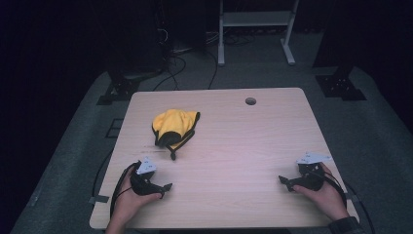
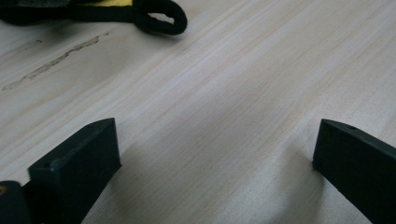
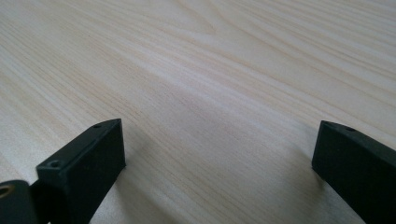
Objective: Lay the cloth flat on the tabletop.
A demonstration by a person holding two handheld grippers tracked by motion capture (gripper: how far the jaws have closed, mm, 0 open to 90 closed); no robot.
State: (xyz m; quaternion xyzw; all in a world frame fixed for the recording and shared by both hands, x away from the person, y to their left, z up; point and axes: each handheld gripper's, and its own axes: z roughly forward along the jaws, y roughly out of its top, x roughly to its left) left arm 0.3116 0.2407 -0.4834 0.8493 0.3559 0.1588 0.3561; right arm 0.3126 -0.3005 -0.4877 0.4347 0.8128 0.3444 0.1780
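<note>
Yellow cloth (image 1: 173, 126) with black edging lies crumpled in a heap on the far left part of the wooden table (image 1: 234, 146), a black loop (image 2: 161, 18) trailing from its near edge. The left gripper (image 1: 165, 187) rests on the near left of the table, jaws spread wide apart with bare wood between them; the cloth sits beyond them, near but not touching. The right gripper (image 1: 284, 181) rests at the near right, jaws also wide apart over bare wood, well away from the cloth.
</note>
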